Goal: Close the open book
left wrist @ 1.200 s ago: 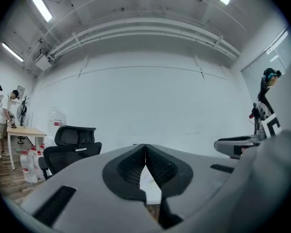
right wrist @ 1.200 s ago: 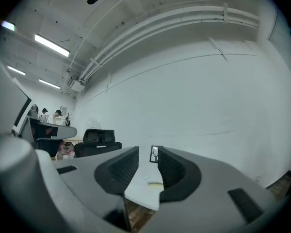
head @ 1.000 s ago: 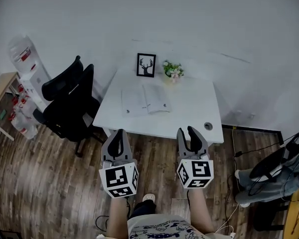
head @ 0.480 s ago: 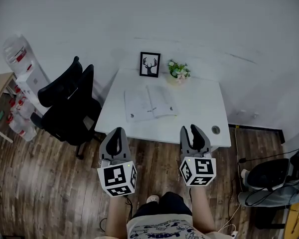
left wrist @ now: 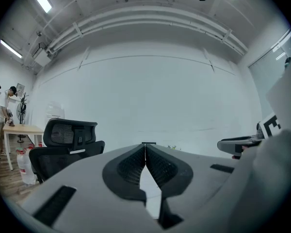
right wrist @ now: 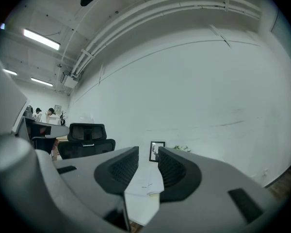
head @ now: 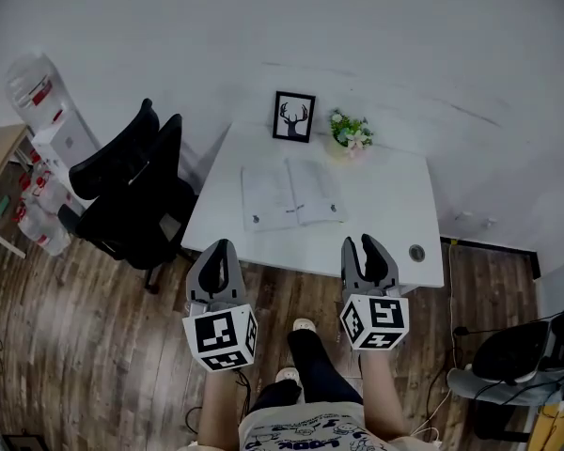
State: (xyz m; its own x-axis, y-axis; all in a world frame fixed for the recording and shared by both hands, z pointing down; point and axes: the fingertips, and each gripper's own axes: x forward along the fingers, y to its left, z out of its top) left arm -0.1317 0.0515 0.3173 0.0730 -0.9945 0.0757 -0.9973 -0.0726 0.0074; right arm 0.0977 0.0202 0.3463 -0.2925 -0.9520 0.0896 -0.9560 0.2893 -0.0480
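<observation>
While the open book lies flat and pages up on the white table, its print is too small to read; it sits left of the table's middle, nearer the far edge than the near one. The book lies ahead of both grippers and well apart from them, roughly between their two lines; the table's near edge runs between them and it. The left gripper hangs over the wooden floor short of the table, its jaws pressed together with nothing in them; the right gripper reaches just to the near edge, its jaws parted and empty, and in the right gripper view the book shows through the gap, far beyond the pads. Each gripper's cube bears black-and-white square markers. Behind the book a framed picture of an antlered deer's head leans at the wall; just right of it stands a small potted plant with pale flowers; a round cable hole marks the table's near right corner. A black office chair stands at the table's left side; farther left is a water dispenser whose bottle carries a red label, unreadable, with more bottles on the floor beside it. At far left in the left gripper view, people stand by a wooden desk.
</observation>
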